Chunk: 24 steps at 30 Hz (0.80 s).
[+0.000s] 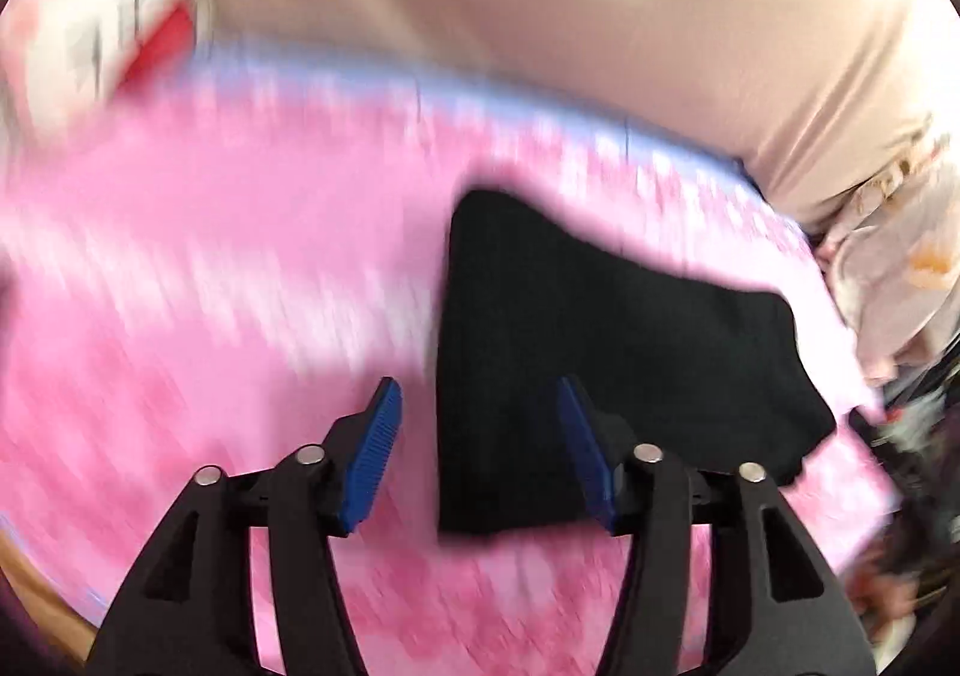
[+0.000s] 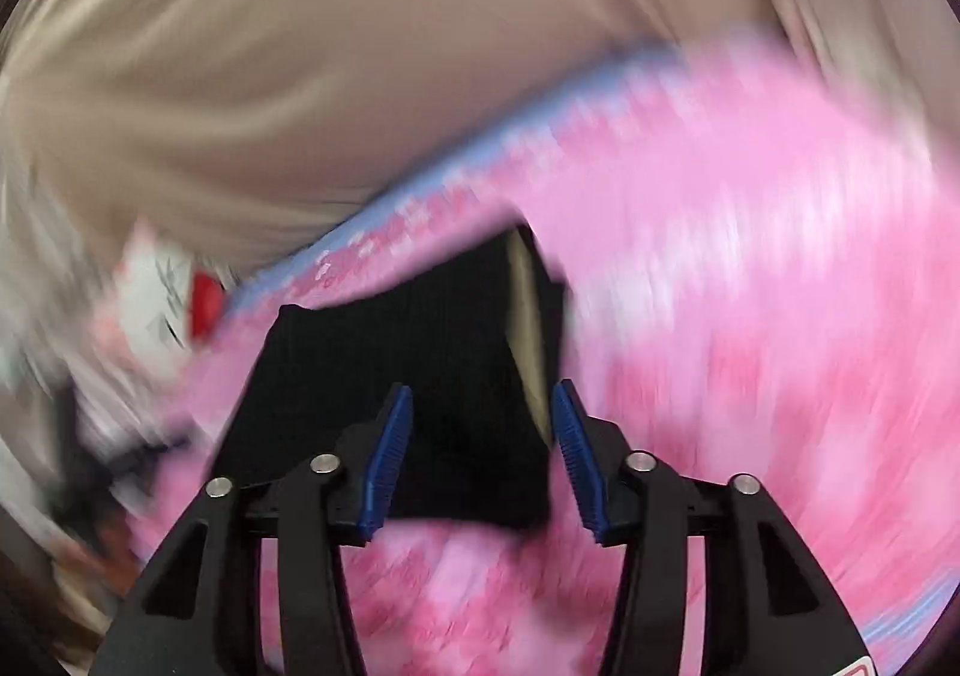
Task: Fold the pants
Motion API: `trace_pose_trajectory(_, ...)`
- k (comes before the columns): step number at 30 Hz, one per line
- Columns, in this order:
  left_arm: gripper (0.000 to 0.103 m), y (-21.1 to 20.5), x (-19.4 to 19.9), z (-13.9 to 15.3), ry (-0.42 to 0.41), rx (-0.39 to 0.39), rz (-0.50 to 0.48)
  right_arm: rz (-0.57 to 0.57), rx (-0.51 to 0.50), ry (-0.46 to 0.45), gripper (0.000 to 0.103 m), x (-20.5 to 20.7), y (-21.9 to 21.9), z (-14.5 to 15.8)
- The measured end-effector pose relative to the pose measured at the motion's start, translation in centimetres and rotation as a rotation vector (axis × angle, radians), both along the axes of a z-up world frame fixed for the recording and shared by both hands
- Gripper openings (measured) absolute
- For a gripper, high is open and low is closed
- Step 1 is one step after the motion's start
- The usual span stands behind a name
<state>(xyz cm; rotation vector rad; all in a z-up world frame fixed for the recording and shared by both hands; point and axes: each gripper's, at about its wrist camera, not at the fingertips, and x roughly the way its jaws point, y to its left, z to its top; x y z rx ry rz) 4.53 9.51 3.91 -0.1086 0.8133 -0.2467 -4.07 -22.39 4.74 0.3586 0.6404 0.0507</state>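
The black pants (image 1: 600, 352) lie folded into a compact block on the pink patterned bedspread (image 1: 210, 268). My left gripper (image 1: 477, 406) is open and empty, hovering over the block's near left edge. In the right wrist view the pants (image 2: 390, 352) lie just beyond my right gripper (image 2: 480, 412), which is open and empty above their near edge. A pale lining or label (image 2: 525, 328) shows at the block's right side. Both views are motion-blurred.
A beige curtain or sheet (image 1: 570, 16) hangs beyond the bed's blue-trimmed edge (image 1: 480, 88). A white and red object (image 2: 180, 304) sits past the far edge. A pale patterned cloth (image 1: 900, 268) and dark clutter (image 1: 912, 484) lie at the right.
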Motion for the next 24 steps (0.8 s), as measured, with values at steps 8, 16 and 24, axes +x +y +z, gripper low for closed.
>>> trace_pose_trajectory(8,0.095,-5.4,11.7,-8.4,0.206,0.082,0.037,0.176,-0.103,0.283,0.0,16.7,7.0,-8.7)
trace_pose_trajectory(16,0.097,-4.0,10.9,-6.1,0.091,0.125,0.114,0.235,0.145,0.203,0.01,18.1,8.1,-6.1)
trace_pose_trajectory(24,0.098,-4.1,12.5,-7.0,0.095,0.255,0.138,-0.022,0.077,0.238,0.008,21.0,4.2,-8.0)
